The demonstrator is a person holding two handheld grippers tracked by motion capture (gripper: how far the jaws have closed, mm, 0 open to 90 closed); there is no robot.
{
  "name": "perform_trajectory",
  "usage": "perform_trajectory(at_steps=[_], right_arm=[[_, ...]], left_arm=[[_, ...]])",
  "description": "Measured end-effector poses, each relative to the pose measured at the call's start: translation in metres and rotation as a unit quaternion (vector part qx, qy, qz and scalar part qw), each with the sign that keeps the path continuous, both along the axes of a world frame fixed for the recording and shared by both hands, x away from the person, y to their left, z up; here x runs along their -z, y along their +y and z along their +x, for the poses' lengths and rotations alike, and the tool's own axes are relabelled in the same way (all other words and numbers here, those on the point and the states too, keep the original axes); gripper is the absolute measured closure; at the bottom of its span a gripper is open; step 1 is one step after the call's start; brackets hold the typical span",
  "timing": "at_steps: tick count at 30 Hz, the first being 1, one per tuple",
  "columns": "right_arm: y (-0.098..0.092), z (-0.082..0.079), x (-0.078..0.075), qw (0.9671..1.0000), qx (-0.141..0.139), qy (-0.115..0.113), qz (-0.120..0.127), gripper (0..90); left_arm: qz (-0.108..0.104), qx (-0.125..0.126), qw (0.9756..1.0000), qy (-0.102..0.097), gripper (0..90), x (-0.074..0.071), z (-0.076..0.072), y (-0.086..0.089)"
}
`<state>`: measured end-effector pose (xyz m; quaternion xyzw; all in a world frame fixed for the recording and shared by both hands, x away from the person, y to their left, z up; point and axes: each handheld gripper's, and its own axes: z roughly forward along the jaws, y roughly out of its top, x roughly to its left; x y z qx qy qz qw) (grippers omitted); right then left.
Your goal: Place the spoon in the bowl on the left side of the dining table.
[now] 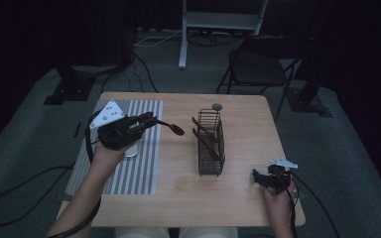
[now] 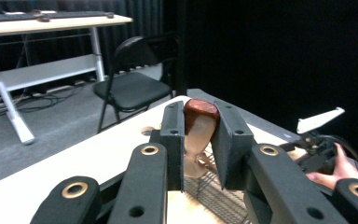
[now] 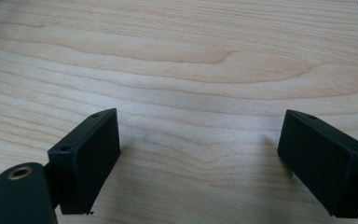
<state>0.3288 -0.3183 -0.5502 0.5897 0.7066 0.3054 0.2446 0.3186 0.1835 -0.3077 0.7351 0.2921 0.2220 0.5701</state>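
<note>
Left gripper point(image 1: 151, 120) is held up above the desk point(image 1: 178, 198), over the edge of a striped mat point(image 1: 139, 178), with its jaws closed on a wooden spoon point(image 1: 173, 128). From above, the spoon sticks out to the right of the jaws, its dark bowl pointing toward a black wire basket point(image 1: 211, 144) that stands upright near the middle of the desk. In the left gripper view the spoon point(image 2: 198, 135) sits pinched between the two black jaws, its reddish-brown end on top and paler wood below, with the mesh of the basket point(image 2: 219, 196) underneath it

Two more dark wooden utensils point(image 1: 203, 136) lean inside the basket, their handles poking out on its left side. A small grey round object point(image 1: 217, 106) lies on the desk just behind the basket

Right gripper point(image 1: 264, 179) rests low at the near right corner of the desk, well apart from the basket, with its jaws spread wide and nothing between them; its own view shows bare wood grain point(image 3: 182, 70) between the two jaws

Beyond the desk stand a black folding chair point(image 1: 258, 67) and a white frame point(image 1: 218, 22) on the carpet
</note>
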Motion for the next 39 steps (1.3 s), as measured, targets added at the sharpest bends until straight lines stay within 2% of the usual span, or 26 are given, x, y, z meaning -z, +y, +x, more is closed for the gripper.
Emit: perform_trajectory(at_steps=[3,4,12,17,18,19,21,22,24,26,28,32,33,34,35,37,38,39], right_arm=[[0.000,0.000,0.000,1.0000,0.000,0.000,0.000,12.1],[0.000,0.000,0.000,1.0000,0.000,0.000,0.000,12.1],[0.000,0.000,0.000,1.0000,0.000,-0.001,0.000,12.1],[0.000,0.000,0.000,1.0000,0.000,0.000,0.000,12.1],[0.000,0.000,0.000,1.0000,0.000,0.000,0.000,12.1],[0.000,0.000,0.000,1.0000,0.000,0.000,0.000,12.1],[0.000,0.000,0.000,1.0000,0.000,0.000,0.000,12.1],[0.000,0.000,0.000,1.0000,0.000,0.000,0.000,12.1],[0.000,0.000,0.000,1.0000,0.000,0.000,-0.001,12.1],[0.000,0.000,0.000,1.0000,0.000,0.000,0.000,12.1],[0.000,0.000,0.000,1.0000,0.000,-0.001,0.000,12.1],[0.000,0.000,0.000,1.0000,0.000,-0.001,0.000,12.1],[0.000,0.000,0.000,1.0000,0.000,-0.001,0.000,12.1],[0.000,0.000,0.000,1.0000,0.000,-0.001,0.000,12.1],[0.000,0.000,0.000,1.0000,0.000,-0.001,0.000,12.1],[0.000,0.000,0.000,1.0000,0.000,-0.001,0.000,12.1],[0.000,0.000,0.000,1.0000,0.000,-0.001,0.000,12.1],[0.000,0.000,0.000,1.0000,0.000,-0.001,0.000,12.1]], left_arm=[[0.005,-0.007,1.0000,0.002,75.3,0.001,0.000,0.006],[0.013,-0.021,0.9997,-0.001,75.3,0.003,0.000,0.012],[0.014,-0.068,0.9976,0.003,75.4,0.015,0.002,0.044],[0.006,-0.102,0.9947,0.014,75.4,0.025,0.006,0.067],[-0.002,-0.105,0.9943,0.019,75.4,0.028,0.006,0.071],[-0.004,-0.115,0.9931,0.022,75.3,0.030,0.007,0.074],[-0.002,-0.120,0.9925,0.024,75.4,0.033,0.007,0.078],[0.000,-0.132,0.9909,0.027,75.4,0.037,0.008,0.084],[0.003,-0.141,0.9895,0.029,75.4,0.041,0.009,0.090],[0.003,-0.141,0.9895,0.029,75.4,0.041,0.009,0.090],[0.003,-0.160,0.9865,0.037,75.4,0.048,0.011,0.102],[0.006,-0.182,0.9821,0.047,75.4,0.056,0.013,0.111],[0.006,-0.182,0.9821,0.047,75.4,0.056,0.013,0.111],[0.003,-0.190,0.9804,0.052,75.4,0.061,0.014,0.115],[0.008,-0.197,0.9790,0.051,75.4,0.063,0.014,0.116],[0.007,-0.198,0.9786,0.055,75.4,0.066,0.015,0.118],[0.010,-0.209,0.9762,0.057,75.4,0.071,0.016,0.120],[0.009,-0.207,0.9763,0.061,75.4,0.074,0.017,0.120]])
